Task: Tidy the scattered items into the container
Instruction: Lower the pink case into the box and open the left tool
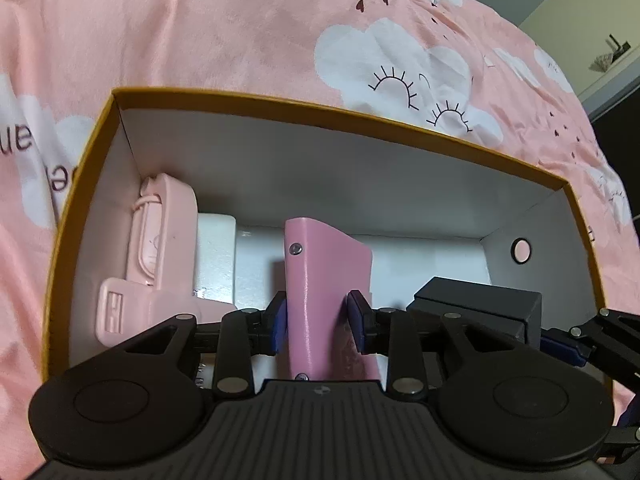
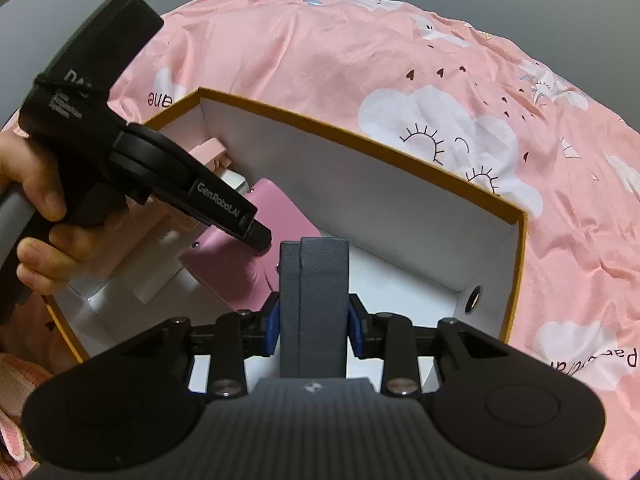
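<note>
Both grippers are down inside the box (image 1: pixel 256 109): cardboard, mustard-yellow rim and outside, plain white inside, sitting on a bed with a pink cloud-print sheet (image 1: pixel 240 28).

Left gripper (image 1: pixel 318 316): a pink wallet (image 1: pixel 326 280), smooth leatherette with metal snap studs, stands on edge between the blue pads (image 1: pixel 280 322), long axis pointing straight away from the gripper. A thin gap shows at the right pad, so the jaws look slightly spread rather than clamped.

Right gripper (image 2: pixel 314 320): pinching a dark grey wallet (image 2: pixel 314 280), fine cross-grain texture, folded, upright, long axis also running away from the gripper.

Only the left wrist view shows a pale pink moulded plastic case (image 1: pixel 160 248) with a strap, left of that gripper against the box wall, plus a white block (image 1: pixel 214 256) beside it. Only the right wrist view shows the person's hand (image 2: pixel 36 196) on the left gripper's black handle, and the pink wallet tilted over the box floor.
</note>
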A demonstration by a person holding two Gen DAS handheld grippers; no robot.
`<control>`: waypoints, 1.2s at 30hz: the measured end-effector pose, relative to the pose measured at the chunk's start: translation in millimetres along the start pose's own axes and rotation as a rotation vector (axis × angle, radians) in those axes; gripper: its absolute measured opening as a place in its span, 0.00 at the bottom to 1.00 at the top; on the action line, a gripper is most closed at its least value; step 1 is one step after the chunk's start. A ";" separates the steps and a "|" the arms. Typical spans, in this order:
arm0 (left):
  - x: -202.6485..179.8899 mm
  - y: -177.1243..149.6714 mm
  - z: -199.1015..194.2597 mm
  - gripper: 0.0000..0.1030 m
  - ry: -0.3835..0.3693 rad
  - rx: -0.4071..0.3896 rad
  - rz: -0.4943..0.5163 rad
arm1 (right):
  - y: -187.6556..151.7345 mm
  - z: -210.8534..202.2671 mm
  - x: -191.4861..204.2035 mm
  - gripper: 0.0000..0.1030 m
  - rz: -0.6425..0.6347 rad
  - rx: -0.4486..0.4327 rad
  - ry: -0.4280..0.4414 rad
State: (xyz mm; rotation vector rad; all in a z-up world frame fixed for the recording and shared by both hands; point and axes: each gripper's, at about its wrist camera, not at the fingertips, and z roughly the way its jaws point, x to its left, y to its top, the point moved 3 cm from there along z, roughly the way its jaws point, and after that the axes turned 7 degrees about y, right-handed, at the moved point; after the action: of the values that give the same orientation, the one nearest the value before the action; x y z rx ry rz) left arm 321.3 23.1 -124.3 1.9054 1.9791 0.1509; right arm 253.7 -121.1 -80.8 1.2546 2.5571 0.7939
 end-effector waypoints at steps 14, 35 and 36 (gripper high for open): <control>-8.5 -1.3 -26.0 0.44 0.046 0.032 0.215 | -5.2 13.2 5.4 0.35 -0.003 0.082 0.064; 11.4 -29.7 -48.5 0.38 0.017 -0.028 0.217 | 11.2 36.1 28.2 0.35 -0.178 0.240 0.119; 10.8 -31.5 -49.1 0.38 0.018 -0.034 0.219 | 12.2 34.4 27.7 0.35 -0.172 0.242 0.128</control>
State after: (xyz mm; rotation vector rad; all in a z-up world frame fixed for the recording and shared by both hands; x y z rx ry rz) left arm 274.7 40.6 -92.1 2.1017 1.7620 0.2601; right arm 257.9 -80.4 -101.2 1.0539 2.8882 0.5605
